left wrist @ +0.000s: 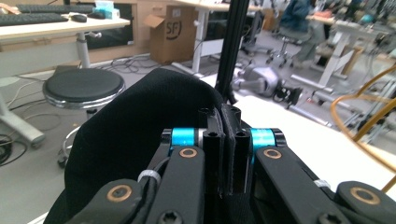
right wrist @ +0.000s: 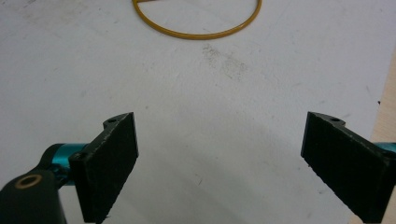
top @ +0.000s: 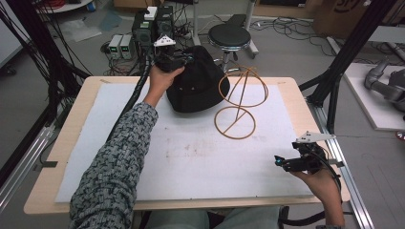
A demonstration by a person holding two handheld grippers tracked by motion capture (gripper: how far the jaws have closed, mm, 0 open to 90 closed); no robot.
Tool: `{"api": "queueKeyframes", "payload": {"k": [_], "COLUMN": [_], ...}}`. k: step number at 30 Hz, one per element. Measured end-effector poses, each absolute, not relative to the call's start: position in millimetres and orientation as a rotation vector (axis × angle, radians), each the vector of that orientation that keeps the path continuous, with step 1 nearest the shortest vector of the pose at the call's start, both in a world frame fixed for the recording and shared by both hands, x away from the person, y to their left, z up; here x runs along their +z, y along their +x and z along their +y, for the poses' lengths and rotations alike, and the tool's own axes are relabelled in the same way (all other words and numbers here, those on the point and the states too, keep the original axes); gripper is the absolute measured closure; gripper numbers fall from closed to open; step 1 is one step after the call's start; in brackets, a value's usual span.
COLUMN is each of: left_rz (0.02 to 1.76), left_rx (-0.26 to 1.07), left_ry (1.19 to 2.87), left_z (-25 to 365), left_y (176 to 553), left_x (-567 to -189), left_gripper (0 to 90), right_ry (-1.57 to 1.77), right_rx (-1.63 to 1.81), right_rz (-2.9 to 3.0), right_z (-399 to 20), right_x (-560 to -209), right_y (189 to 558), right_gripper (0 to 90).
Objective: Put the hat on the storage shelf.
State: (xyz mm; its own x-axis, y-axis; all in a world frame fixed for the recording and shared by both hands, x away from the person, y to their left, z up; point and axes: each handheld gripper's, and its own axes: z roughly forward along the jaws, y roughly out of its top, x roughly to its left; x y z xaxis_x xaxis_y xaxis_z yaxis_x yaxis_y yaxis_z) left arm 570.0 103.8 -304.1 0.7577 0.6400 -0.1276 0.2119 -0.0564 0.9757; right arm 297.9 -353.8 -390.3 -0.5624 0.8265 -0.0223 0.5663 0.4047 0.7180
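Tabletop (top: pixel 191 152), black hat (top: pixel 198 90) crown-up.

Even, dim indoor light; soft shadows, slight blur.

Black-jawed left tool (left wrist: pixel 227 149) with cyan rollers and brass rivets; the arm wears a grey-patterned knit sleeve (top: pixel 114 167).

You're working in a lab: black frame posts (top: pixel 351 45) flank your table (top: pixel 62 143), cables (top: pixel 191 21) and power boxes (top: pixel 122 45) litter the floor, with a stool (top: pixel 229 37), desks (left wrist: pixel 51 28), a carton (left wrist: pixel 170 32) and robot parts (top: pixel 387 83) around.
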Motion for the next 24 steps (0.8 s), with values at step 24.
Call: {"api": "queueKeyframes", "payload": {"k": [24], "left_rz": [0.685], "left_rx": [0.409], "left_ry": [1.439], "left_z": [152], "left_y": [552], "left_x": [-250], "left_gripper": [87.6], "right_ry": [1.136], "right_rx": [0.982], "right_rz": [2.319], "right_z": [-341], "right_x": [-387], "right_y": [312], "right_gripper": [10.6]}}
